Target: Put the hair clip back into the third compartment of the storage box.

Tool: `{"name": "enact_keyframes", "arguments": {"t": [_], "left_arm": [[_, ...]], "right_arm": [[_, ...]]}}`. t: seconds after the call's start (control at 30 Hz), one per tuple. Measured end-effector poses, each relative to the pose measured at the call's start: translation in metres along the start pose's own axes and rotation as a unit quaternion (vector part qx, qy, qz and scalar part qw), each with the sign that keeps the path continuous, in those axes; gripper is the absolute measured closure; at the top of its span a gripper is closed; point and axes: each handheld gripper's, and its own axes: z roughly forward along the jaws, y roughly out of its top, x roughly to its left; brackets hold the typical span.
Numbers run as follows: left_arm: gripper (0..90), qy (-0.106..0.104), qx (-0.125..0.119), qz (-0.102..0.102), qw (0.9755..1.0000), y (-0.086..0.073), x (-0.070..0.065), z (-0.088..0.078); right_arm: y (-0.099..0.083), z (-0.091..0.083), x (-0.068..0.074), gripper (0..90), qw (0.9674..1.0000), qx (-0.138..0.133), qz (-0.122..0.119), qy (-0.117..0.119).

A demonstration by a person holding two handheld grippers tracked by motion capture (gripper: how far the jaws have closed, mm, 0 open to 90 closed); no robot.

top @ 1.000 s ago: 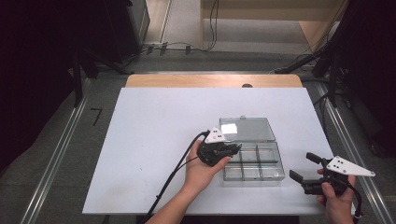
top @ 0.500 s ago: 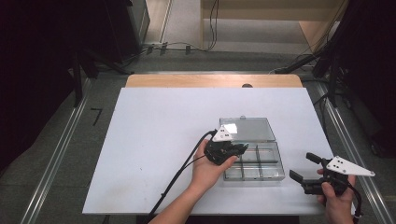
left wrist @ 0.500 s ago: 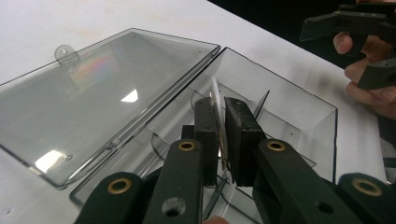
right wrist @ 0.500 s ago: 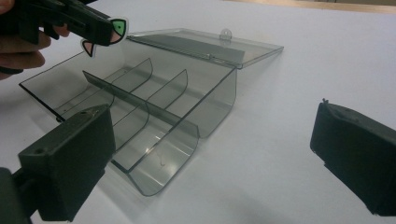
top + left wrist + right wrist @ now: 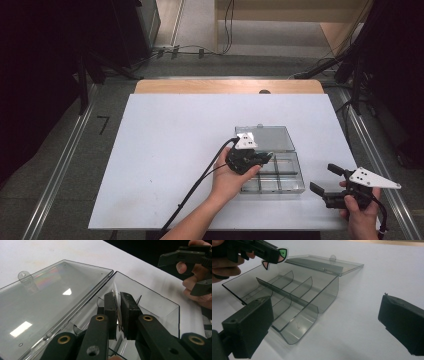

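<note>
Left gripper [image 5: 117, 315] clenched on thin flat sticker [image 5: 274, 257], green and white, held over open clear box [image 5: 280, 172]. Box near front right of white table [image 5: 175, 150], lid [image 5: 42, 297] folded flat behind. Right gripper [image 5: 330, 180] released, jaws wide, just right of box.

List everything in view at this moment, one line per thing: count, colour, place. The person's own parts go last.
table: one, white top, centre of the high view.
box: one, clear grey plastic with dividers, right of table centre, lid folded open behind it.
sticker: one, small flat piece, white edge, green and orange print, pinched in the left gripper above the box.
left gripper: one, black, shut on the sticker, over the box.
right gripper: one, black, jaws open, near the table's right front corner, apart from the box.
hands: two, left and right, each holding a gripper.
</note>
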Motion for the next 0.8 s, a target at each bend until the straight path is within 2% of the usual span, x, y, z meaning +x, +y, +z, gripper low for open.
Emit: {"name": "enact_keyframes", "arguments": {"t": [0.8], "left_arm": [[82.7, -0.012, 0.0, 0.014, 0.9998, 0.014, -0.009, 0.017]], "right_arm": [[-0.001, 0.0, -0.001, 0.0, 1.0, 0.002, 0.002, -0.001]]}}
